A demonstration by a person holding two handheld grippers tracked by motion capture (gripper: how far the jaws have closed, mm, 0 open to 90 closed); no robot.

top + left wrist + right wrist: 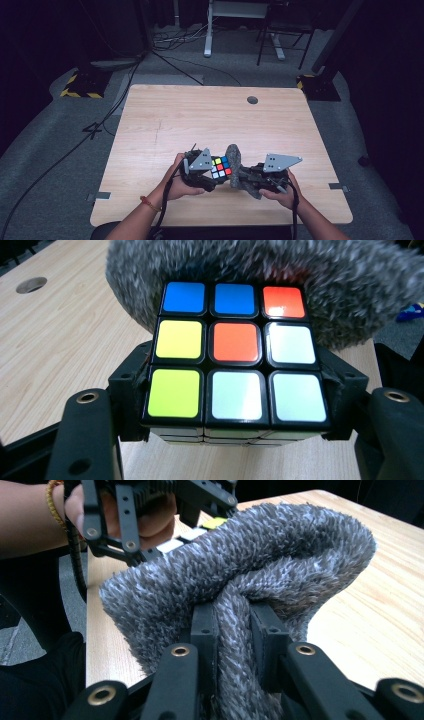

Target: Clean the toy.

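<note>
Puzzle cube (235, 352) clamped between the left gripper (235, 405) jaws, coloured face up toward the camera, raised just above the table (165, 120) near its front edge. Grey shaggy cloth (240, 580) pinched in a fold by the right gripper (233, 630), pressed against the cube's far side. Hands low and close together, grippers angled toward each other. Round hole (252, 100) well apart at the table's far edge.
</note>
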